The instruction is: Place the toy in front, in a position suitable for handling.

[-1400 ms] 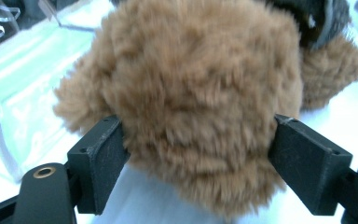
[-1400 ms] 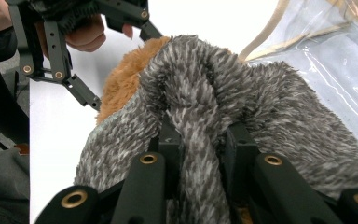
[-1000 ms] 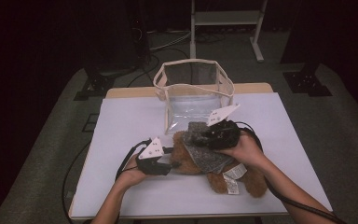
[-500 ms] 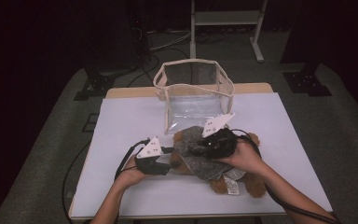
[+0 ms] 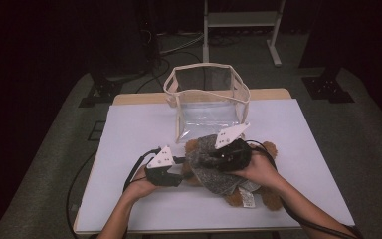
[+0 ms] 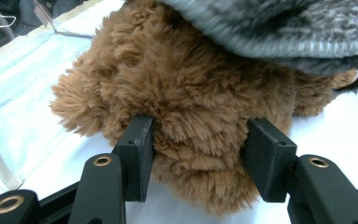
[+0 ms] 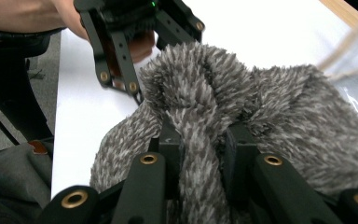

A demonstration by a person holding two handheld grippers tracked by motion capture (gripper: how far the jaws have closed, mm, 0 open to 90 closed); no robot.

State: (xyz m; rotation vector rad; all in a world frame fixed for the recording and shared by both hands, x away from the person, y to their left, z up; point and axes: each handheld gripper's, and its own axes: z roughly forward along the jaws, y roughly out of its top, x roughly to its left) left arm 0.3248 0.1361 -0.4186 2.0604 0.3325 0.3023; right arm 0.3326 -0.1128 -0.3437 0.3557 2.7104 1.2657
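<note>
The left tool (image 6: pixel 198 154) clamps the brown teddy bear (image 6: pixel 186 98), pinning it on the white bench (image 5: pixel 139 124). That lets the right tool (image 7: pixel 200 144), pinching a fold of the grey fuzzy garment (image 7: pixel 279 112), work it over the bear.

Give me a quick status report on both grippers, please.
Left gripper shut on teddy bear. Right gripper shut on grey garment. Clear bag stands behind, untouched.

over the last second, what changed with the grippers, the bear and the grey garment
The right gripper, shut on a fold of the grey fuzzy garment, shifted a little toward the left gripper, pulling the garment further over the brown teddy bear. The left gripper kept its grip on the bear's plush without moving. The clear bag stayed put.
</note>
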